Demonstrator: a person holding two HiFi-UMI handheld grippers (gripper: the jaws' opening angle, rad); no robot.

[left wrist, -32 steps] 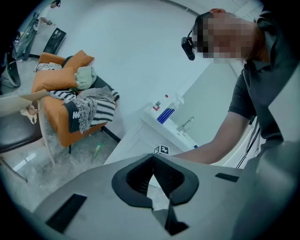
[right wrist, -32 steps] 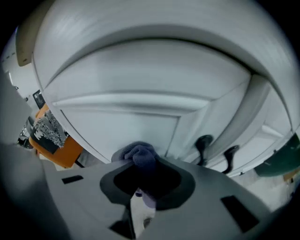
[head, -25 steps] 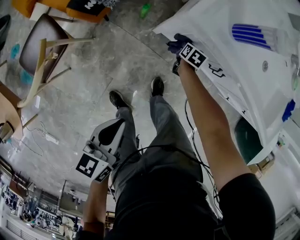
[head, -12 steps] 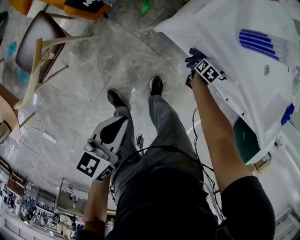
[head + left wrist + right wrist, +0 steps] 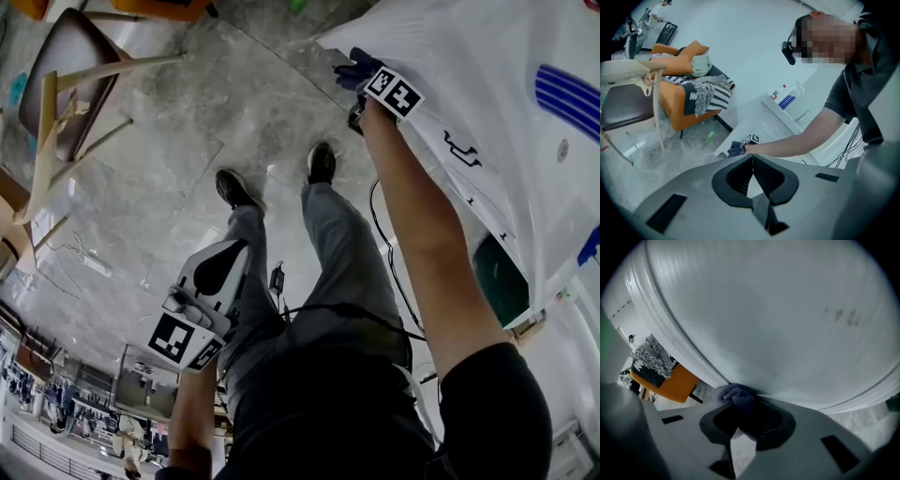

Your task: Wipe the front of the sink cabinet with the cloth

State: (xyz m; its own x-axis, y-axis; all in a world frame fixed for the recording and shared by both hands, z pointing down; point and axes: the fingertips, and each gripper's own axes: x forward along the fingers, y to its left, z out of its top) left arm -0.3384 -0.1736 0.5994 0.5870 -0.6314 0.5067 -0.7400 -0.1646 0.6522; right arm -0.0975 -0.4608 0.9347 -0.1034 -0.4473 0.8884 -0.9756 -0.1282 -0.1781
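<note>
**A:** Where is the cloth?

**B:** The dark blue cloth (image 5: 738, 399) is bunched in the right gripper (image 5: 740, 422), whose jaws are clamped on it. It is pressed against the white front of the sink cabinet (image 5: 787, 324), close to a ridged edge of the panel.

**A:** And the other tongs?

**B:** The left gripper (image 5: 753, 171) hangs low by the person's leg, well apart from the cabinet. Its jaws are closed on each other with nothing between them.

**A:** What stands around?

**B:** There is a mottled grey floor (image 5: 187, 141) and a wooden chair (image 5: 56, 84) with a dark seat. An orange armchair (image 5: 670, 105) has a striped throw (image 5: 710, 93) over it. A green bottle (image 5: 709, 137) lies on the floor between armchair and cabinet, and a black cable (image 5: 374, 220) runs beside the right arm.

**A:** Is anything in the way?

**B:** In the head view the outstretched forearm (image 5: 412, 234) and the marker cube (image 5: 394, 92) cover most of the right gripper, so only a tuft of cloth shows at the cabinet's corner. The person's legs stand between the left gripper and the cabinet.

**A:** What does one view show that another does not?

**B:** Only the left gripper view shows the cabinet from the side. There the cloth sits at the cabinet's lower corner near the floor, and a blue-striped item (image 5: 786, 101) and a tap (image 5: 805, 115) are on top. Only the right gripper view shows the cloth touching the panel. Beyond that it shows little but white panel and a slice of the armchair.
</note>
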